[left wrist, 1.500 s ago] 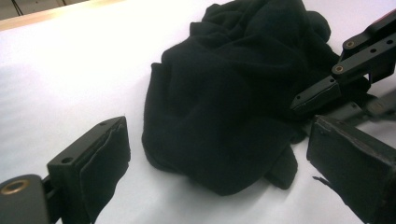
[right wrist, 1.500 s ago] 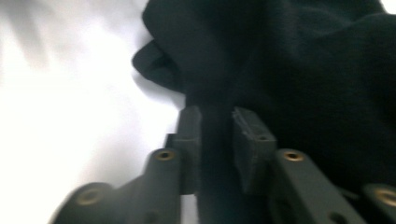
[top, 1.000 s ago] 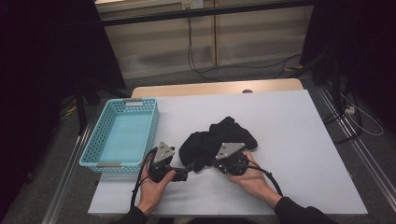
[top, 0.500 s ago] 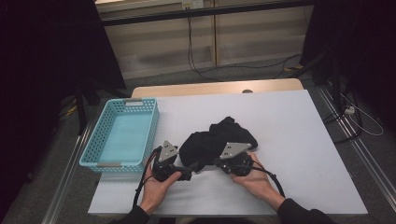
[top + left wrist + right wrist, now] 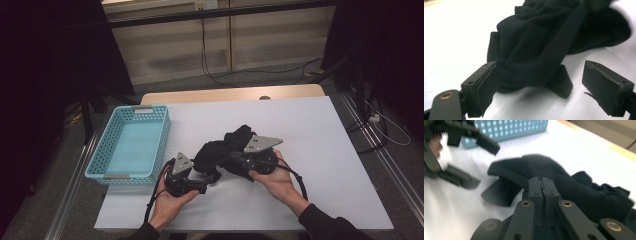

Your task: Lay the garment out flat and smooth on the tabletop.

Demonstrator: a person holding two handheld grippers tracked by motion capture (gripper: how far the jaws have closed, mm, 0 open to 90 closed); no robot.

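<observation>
A crumpled black cloth (image 5: pixel 220 152) lies on the white table (image 5: pixel 310 130), near its front. My right gripper (image 5: pixel 236 157) is shut on a fold of the cloth (image 5: pixel 574 192) and holds that part raised off the table; its jaws (image 5: pixel 541 181) meet tightly. My left gripper (image 5: pixel 204 187) sits low at the cloth's near left edge. Its jaws have just been closing and still stand wide apart (image 5: pixel 541 70). A hanging fold of cloth (image 5: pixel 536 57) lies between them, brushing one pad (image 5: pixel 486 82) while the other stays apart from it.
A light blue perforated basket (image 5: pixel 100 165) stands at the table's left edge, beside the left hand, and its wall (image 5: pixel 509 130) is seen beyond the left gripper (image 5: pixel 486 165). Cables trail from both grippers toward the front edge.
The right gripper has risen a little, pulling its part of the cloth up. The left hand has stayed in place by the cloth's edge.
</observation>
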